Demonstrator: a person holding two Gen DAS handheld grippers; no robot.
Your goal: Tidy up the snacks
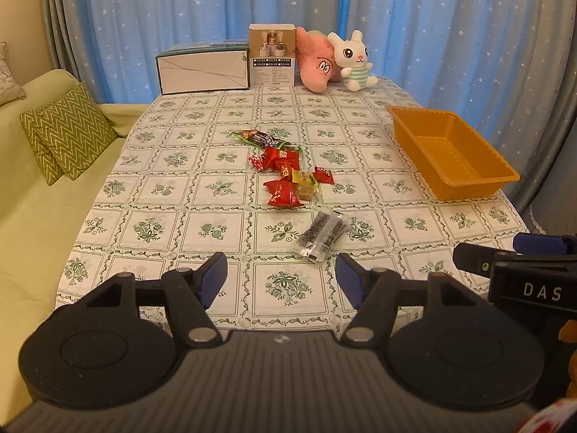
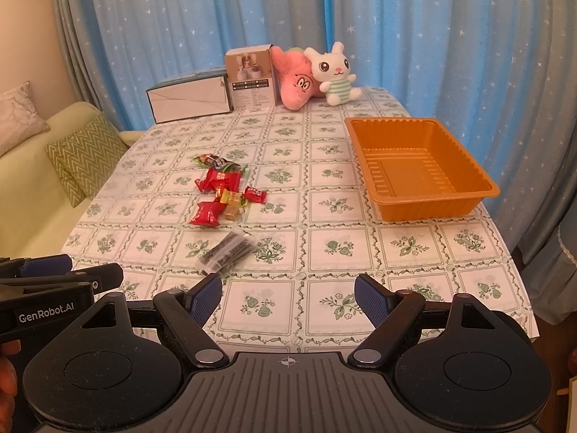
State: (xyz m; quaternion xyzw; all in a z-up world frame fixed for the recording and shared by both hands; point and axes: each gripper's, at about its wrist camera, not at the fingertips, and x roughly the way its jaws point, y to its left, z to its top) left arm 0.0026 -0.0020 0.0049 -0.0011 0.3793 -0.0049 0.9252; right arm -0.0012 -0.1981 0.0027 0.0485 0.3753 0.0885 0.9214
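trays: 1 (image 2: 422, 195) | boxes: 2 (image 2: 189, 99) | plush toys: 2 (image 2: 333, 72) | clear packets near tray: 1 (image 2: 227, 250) | grippers: 2 (image 2: 288, 299)

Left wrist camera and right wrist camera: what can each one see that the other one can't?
Only the left wrist view shows the right gripper's side, marked "DAS".

Only the right wrist view shows the left gripper's side, marked "GenRobot.AI", and a grey pillow on the sofa.

Both show the orange tray with nothing in it, the red snack packets, the clear packet of dark sticks, the white bunny and both grippers open.
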